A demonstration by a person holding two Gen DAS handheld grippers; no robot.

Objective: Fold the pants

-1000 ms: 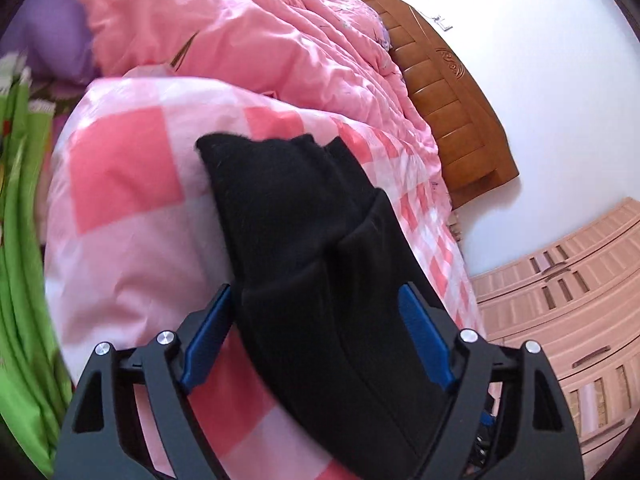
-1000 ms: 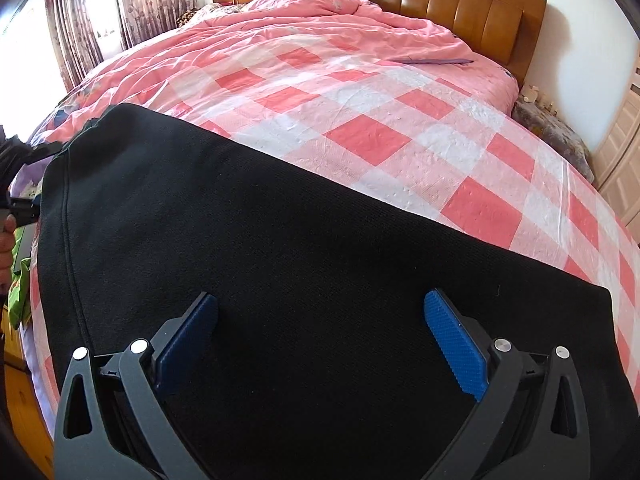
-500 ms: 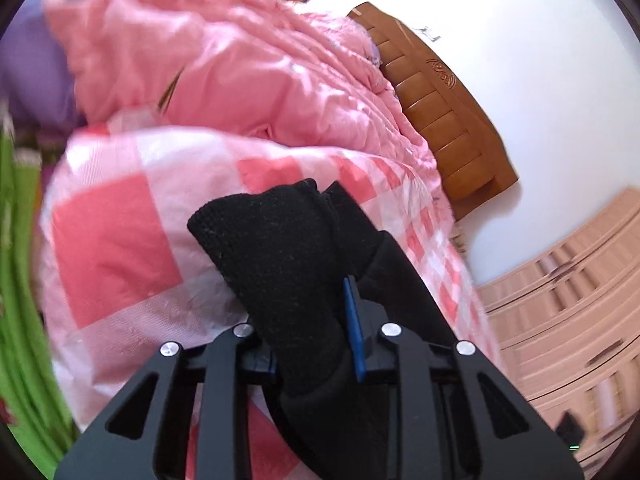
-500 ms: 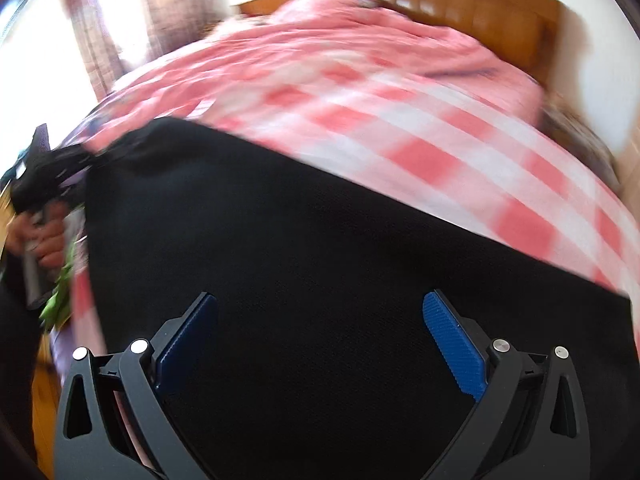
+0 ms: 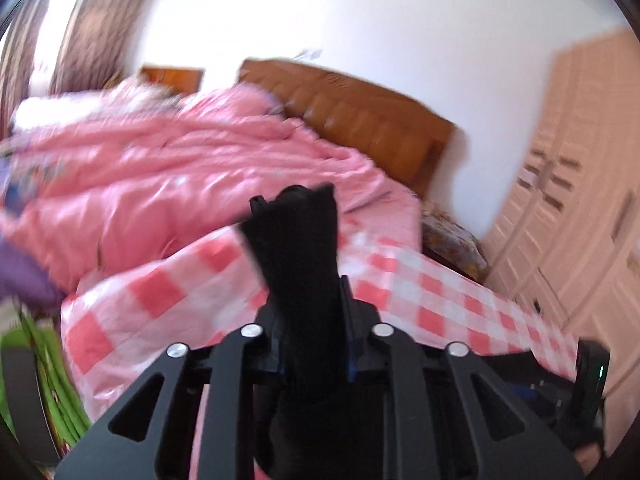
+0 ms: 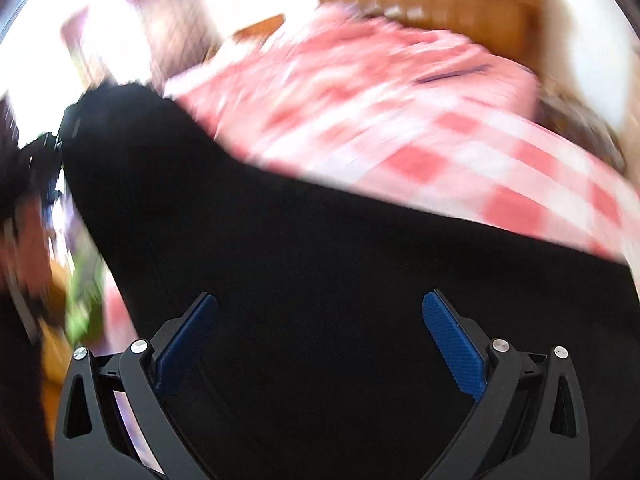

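A pink checked sheet (image 5: 168,300) covers the bed, with a rumpled pink quilt (image 5: 152,184) heaped toward the wooden headboard (image 5: 372,120). Pale wardrobe doors (image 5: 568,216) stand alongside; what looks like curtains (image 5: 96,28) hangs blurred.

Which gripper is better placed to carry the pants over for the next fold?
Left. The left gripper is clamped on a bunched end of the black pants; the right gripper is open above the cloth, gripping nothing.
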